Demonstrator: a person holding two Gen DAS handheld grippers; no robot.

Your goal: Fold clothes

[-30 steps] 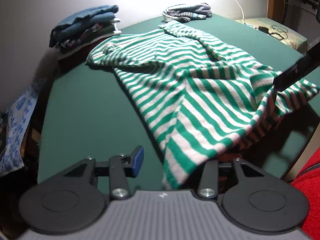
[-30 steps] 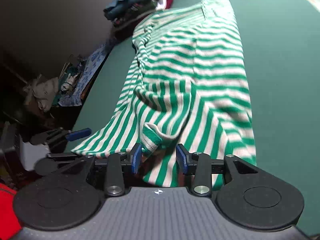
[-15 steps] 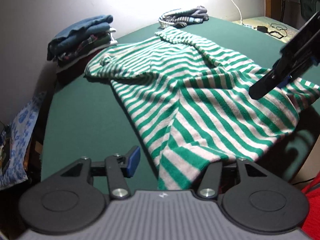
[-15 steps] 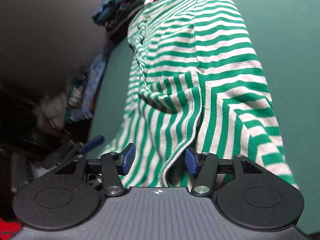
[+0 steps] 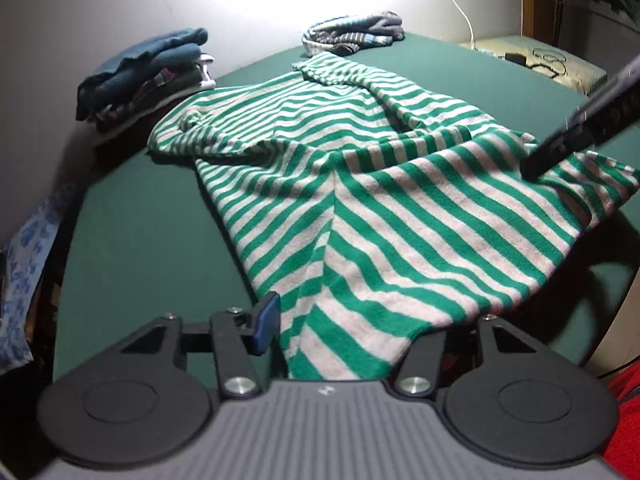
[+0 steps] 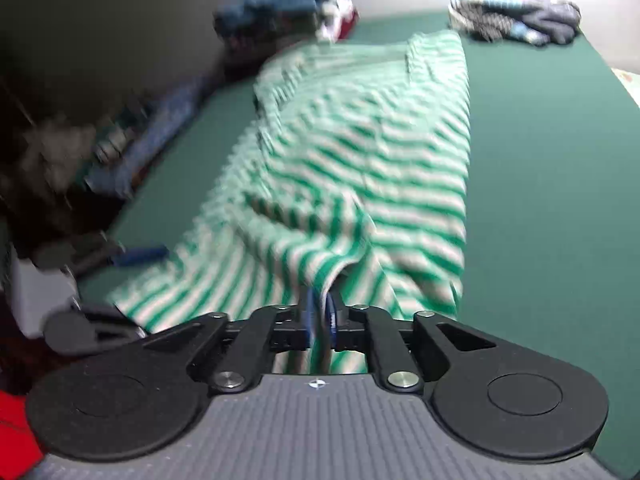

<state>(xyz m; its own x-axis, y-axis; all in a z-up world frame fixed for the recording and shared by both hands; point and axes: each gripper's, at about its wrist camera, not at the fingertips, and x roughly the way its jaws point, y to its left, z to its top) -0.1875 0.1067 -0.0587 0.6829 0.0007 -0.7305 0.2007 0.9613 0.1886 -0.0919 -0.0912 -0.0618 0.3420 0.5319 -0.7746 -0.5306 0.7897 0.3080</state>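
Both grippers at striped garment [image 5: 400, 208]: right gripper [image 6: 320, 318] clamped, left gripper [image 5: 344, 320] agape.

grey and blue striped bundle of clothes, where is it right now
The grey and blue striped bundle of clothes lies at the far edge of the green tabletop, just beyond the green and white striped garment.

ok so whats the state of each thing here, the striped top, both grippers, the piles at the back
striped top: spread on the green table, rumpled, not yet folded, near hem lifted
left gripper: open, hem draped between its fingers, jaws have just been opening
right gripper: shut on the striped top's edge, jaws have just been closing
folded stack: folded, piled at the table's far left
striped bundle: crumpled, unfolded, at the far edge
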